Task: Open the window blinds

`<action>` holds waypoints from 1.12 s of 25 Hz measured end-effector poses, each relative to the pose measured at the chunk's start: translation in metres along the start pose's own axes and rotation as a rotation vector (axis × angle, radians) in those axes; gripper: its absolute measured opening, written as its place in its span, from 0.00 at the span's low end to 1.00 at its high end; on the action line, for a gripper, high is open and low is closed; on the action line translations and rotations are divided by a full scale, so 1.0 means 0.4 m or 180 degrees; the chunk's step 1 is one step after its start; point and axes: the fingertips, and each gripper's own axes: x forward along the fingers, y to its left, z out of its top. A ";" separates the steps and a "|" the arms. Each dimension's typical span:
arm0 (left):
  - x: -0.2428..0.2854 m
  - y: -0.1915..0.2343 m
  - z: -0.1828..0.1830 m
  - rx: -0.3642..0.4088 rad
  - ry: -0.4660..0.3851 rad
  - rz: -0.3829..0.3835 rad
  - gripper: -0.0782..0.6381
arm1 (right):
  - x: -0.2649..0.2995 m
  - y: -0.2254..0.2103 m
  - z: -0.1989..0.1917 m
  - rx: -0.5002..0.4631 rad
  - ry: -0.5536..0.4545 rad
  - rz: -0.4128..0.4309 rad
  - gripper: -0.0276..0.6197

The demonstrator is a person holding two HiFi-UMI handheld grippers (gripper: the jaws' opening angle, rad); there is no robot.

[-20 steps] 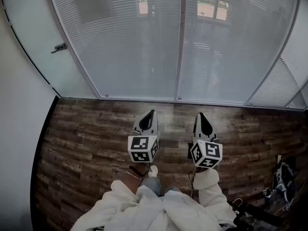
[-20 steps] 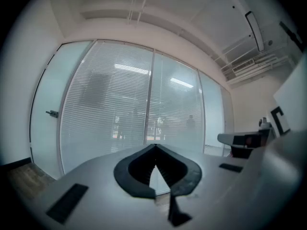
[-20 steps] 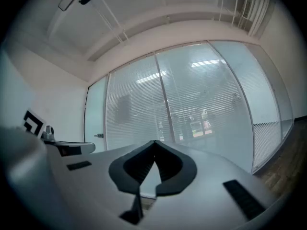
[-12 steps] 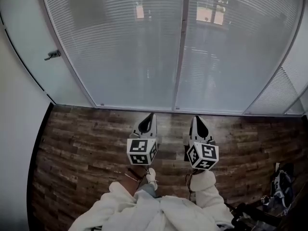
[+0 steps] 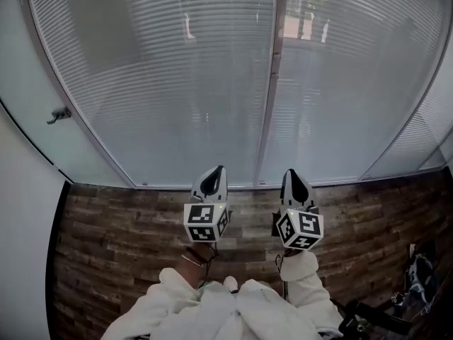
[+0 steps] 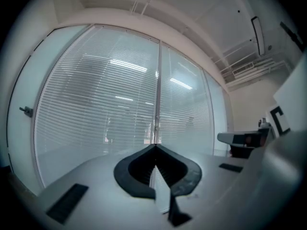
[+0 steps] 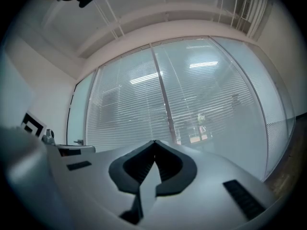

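Both sets of jaws are pressed together, empty. The left gripper (image 5: 217, 171) and right gripper (image 5: 293, 175) have drawn nearer the blinds (image 5: 170, 83), flanking its centre post (image 5: 270, 105). Slats still closed; I'd judge it mere approach.

Window blinds (image 5: 177, 83): thin pale horizontal slats, lowered over the full height of the glass wall straight ahead. Hang in two broad sections, left and right of a vertical post (image 5: 271, 83), with a further section angled off at the far right. Reach down to just above the wood floor (image 5: 127, 218). Slats turned nearly shut, letting through only faint shapes and warm patches of light near the top.
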 end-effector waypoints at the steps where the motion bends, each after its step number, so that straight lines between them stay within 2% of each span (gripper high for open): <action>1: 0.027 0.017 0.002 -0.0008 -0.0002 -0.0019 0.11 | 0.029 -0.005 -0.006 0.0009 0.0013 -0.0030 0.06; 6: 0.123 0.086 -0.027 -0.0067 0.0071 -0.0068 0.11 | 0.150 -0.023 -0.047 0.0010 0.0125 -0.0114 0.06; 16: 0.414 0.203 -0.063 -0.0085 0.0193 0.0048 0.11 | 0.492 -0.083 -0.107 0.0032 0.0227 0.0083 0.06; 22: 0.679 0.261 -0.003 -0.0091 0.0171 0.0146 0.11 | 0.784 -0.153 -0.056 0.0019 0.0192 0.0273 0.06; 28: 0.875 0.292 0.046 -0.0096 0.0044 0.0204 0.11 | 0.973 -0.222 0.060 -0.0254 -0.0079 0.0380 0.06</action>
